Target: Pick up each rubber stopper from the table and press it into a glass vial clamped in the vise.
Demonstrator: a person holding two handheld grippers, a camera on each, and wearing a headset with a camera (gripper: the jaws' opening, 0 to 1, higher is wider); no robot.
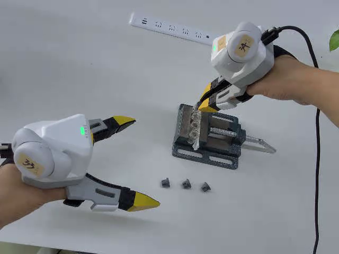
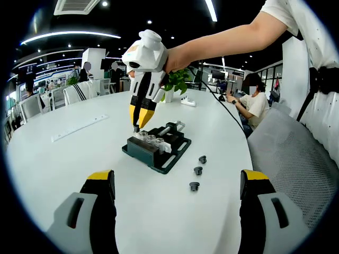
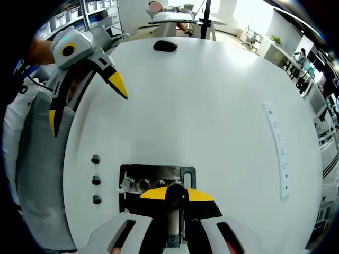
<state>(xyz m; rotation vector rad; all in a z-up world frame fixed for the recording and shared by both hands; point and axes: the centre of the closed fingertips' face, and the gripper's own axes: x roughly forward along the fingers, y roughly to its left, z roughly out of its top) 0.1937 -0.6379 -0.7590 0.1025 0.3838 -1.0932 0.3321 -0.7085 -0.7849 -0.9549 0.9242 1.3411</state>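
A dark vise (image 1: 212,151) clamps a row of glass vials (image 1: 195,129) at mid-table. My right gripper (image 1: 200,106) is just above the far end of that row, shut on a dark rubber stopper (image 3: 176,189) held between its yellow tips (image 3: 154,194). Three more stoppers (image 1: 166,183) (image 1: 186,184) (image 1: 205,187) lie in a line in front of the vise. My left gripper (image 1: 136,161) hovers open at the lower left, apart from everything. In the left gripper view its jaws are spread wide, with the vise (image 2: 156,145) and the right gripper (image 2: 136,124) ahead.
A white power strip (image 1: 169,26) lies at the far edge of the white table. The right gripper's black cable (image 1: 317,132) runs down the right side. The vise's screw handle (image 1: 259,144) sticks out to the right.
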